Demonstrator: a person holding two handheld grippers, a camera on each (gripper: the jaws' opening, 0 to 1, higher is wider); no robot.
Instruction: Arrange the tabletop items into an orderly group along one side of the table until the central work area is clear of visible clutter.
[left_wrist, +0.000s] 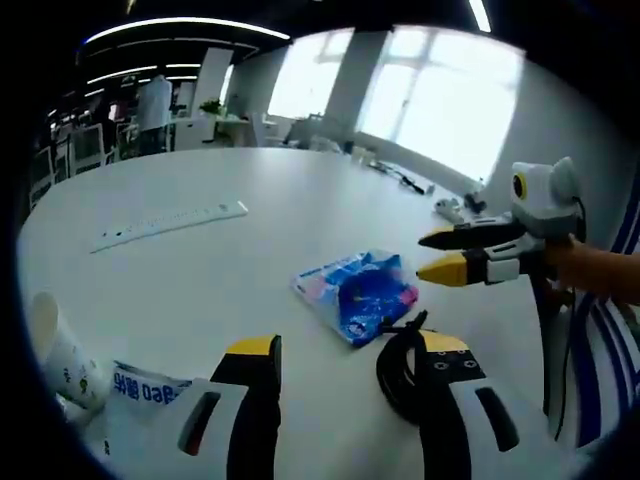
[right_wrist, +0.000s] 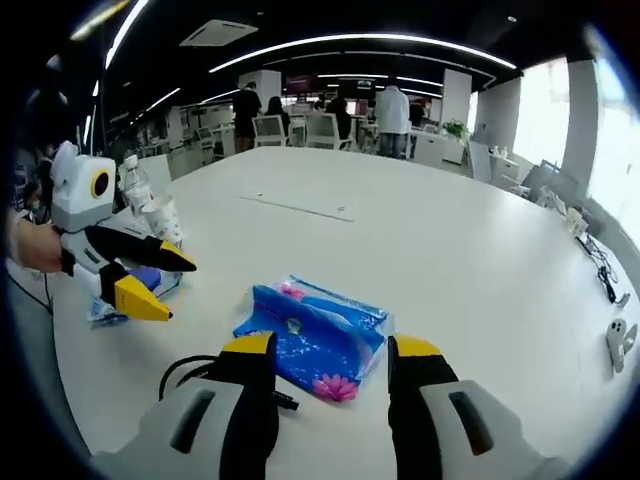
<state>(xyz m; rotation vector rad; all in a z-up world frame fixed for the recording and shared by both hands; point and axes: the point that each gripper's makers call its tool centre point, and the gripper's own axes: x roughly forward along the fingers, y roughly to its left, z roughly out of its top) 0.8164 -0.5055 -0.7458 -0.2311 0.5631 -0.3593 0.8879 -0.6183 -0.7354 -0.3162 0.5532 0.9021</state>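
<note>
A blue packet (left_wrist: 357, 293) is seen lying flat on a large white table (left_wrist: 250, 250) in an open office, with both handheld grippers held just short of it. In the left gripper view, the left gripper (left_wrist: 345, 350) is held low over the near edge of the table, its yellow-tipped jaws spread apart with nothing between them. The packet lies just beyond those jaws. A coiled black cable (left_wrist: 402, 368) is seen beside the right-hand jaw, near the packet's near corner. The right gripper (left_wrist: 432, 253) is shown entering from the right, held by a hand (left_wrist: 595, 272), its two jaws parted and pointed at the packet's right edge, close to it but apart from it.

At the near left of that view, a paper cup (left_wrist: 55, 355) and a white wrapper with blue print (left_wrist: 150, 395) are seen side by side. A long white power strip (left_wrist: 170, 223) is laid well beyond the packet, towards the far left.

In the right gripper view, the packet (right_wrist: 318, 335) is seen just ahead of the right gripper's (right_wrist: 330, 350) open jaws, pink flower print showing at its near corner. The cable (right_wrist: 200, 375) is seen near the left jaw. The left gripper (right_wrist: 170, 285) is shown at the left, jaws apart, in front of a cluster of cups and a bottle (right_wrist: 150, 205). A small white device (right_wrist: 618, 343) is seen at the table's far right edge. People are seen standing among desks in the background.
</note>
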